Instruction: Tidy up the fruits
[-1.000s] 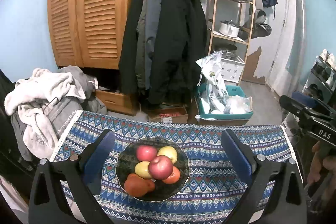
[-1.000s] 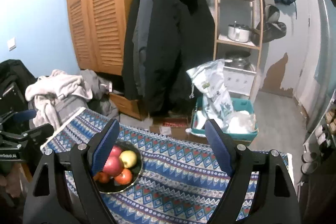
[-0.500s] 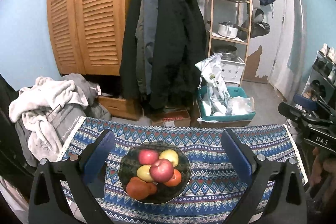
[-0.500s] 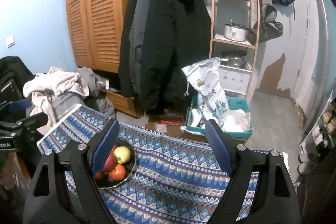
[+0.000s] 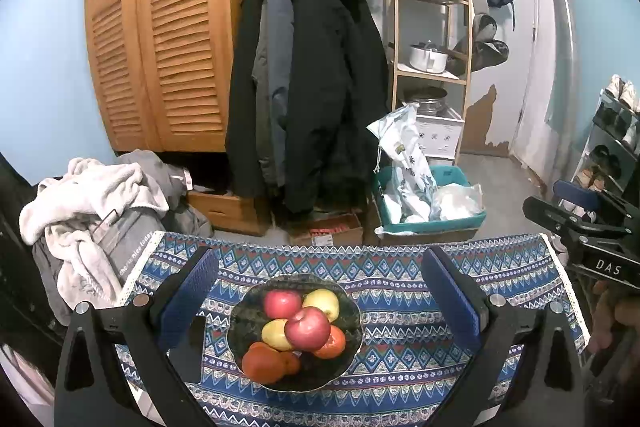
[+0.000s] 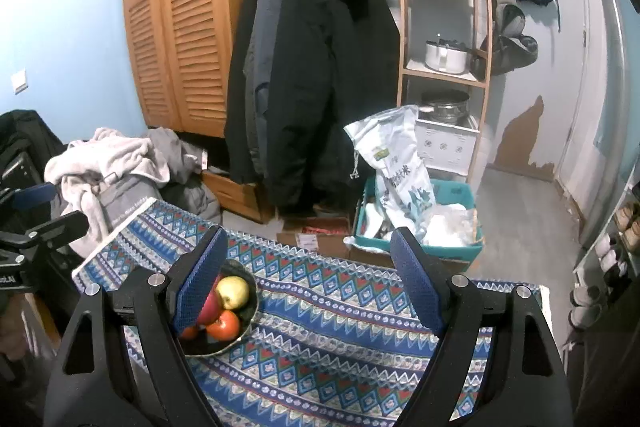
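A dark bowl (image 5: 352, 311) sits on the patterned blue tablecloth (image 5: 400, 291) and holds several fruits: red apples (image 5: 307, 327), yellow apples (image 5: 322, 303) and orange fruits (image 5: 262, 365). My left gripper (image 5: 318, 291) hangs above the bowl, open, with nothing between its blue pads. In the right wrist view the bowl (image 6: 250, 311) lies at the left, partly hidden behind the left finger. My right gripper (image 6: 308, 281) is open and empty over bare cloth (image 6: 340, 327), to the right of the bowl. The right gripper also shows at the right edge of the left wrist view.
Beyond the table's far edge hang dark coats (image 5: 312, 87) beside a wooden louvred wardrobe (image 5: 160, 39). A pile of clothes (image 5: 92, 203) lies at the left, a teal bin (image 5: 432, 215) with bags on the floor, and a wooden shelf (image 5: 432, 27) with pots at the back right.
Both views have shifted slightly; the bowl sits a little further left and behind the finger in the right wrist view. Both grippers stay open and empty.
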### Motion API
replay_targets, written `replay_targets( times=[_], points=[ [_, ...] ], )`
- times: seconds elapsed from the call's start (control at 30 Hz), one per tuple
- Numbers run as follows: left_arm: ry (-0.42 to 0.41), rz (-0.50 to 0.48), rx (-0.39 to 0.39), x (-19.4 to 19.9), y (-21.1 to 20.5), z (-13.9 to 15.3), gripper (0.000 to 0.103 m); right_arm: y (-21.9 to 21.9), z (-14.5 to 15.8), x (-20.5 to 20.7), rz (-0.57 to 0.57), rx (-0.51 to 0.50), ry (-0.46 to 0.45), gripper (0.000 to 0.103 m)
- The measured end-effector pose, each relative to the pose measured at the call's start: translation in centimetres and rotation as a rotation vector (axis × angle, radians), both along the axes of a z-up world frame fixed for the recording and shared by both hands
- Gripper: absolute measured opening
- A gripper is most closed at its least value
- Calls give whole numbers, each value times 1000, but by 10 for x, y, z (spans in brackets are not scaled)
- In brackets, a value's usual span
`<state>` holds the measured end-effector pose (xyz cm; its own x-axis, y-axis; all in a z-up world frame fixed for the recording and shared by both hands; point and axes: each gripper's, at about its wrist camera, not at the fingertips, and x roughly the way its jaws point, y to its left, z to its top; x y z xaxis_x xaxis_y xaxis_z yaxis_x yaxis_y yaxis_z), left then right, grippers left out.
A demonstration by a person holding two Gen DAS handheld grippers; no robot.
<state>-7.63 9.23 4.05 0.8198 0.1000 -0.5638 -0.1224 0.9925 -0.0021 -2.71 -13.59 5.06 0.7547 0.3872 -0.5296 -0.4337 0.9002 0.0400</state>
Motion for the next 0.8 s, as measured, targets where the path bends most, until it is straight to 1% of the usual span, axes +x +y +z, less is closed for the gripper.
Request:
replay_targets(
  times=[0.8],
  points=[
    [9,-9,1,-1,0,2,102,2,-2,0,1,-7,8,82]
  ],
)
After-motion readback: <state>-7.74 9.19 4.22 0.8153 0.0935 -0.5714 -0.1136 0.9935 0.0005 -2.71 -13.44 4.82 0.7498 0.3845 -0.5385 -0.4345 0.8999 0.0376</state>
